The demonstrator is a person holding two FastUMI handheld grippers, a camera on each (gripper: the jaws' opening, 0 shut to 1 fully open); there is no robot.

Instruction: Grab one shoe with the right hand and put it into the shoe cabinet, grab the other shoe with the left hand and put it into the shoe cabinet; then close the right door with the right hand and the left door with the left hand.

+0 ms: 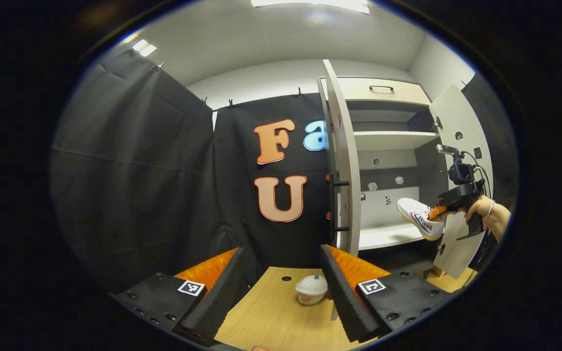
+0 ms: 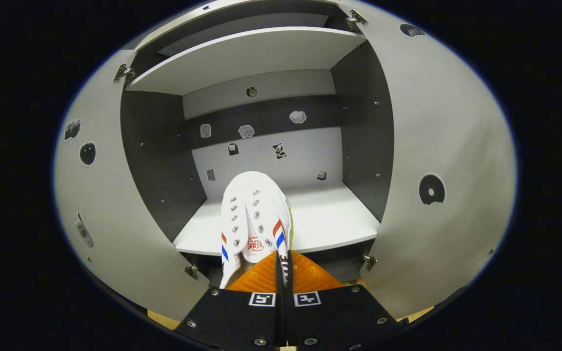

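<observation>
Right tongs (image 2: pixel 281 265) clamp the heel edge of a white canvas shoe with red and blue stripes (image 2: pixel 254 222), toe over the grey cabinet shelf (image 2: pixel 330 224) ahead; the thin pinch could let it swing or drop short; left tongs (image 1: pixel 281 278) stand apart above the second white shoe (image 1: pixel 311 288) on the wooden table (image 1: pixel 271 321).

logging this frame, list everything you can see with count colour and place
shoe: 1, white with red and blue stripes, held over the lower shelf
second shoe: 1, white, on the wooden floor
shoe cabinet: 1, grey and white, both doors open
lower shelf: 1, white, bare
wooden floor: 1, light wood
black cloth: booth wall
hand: 1, holding the right gripper
left gripper: 1, fingers apart, above the floor
right gripper: 1, fingers closed on the shoe
</observation>
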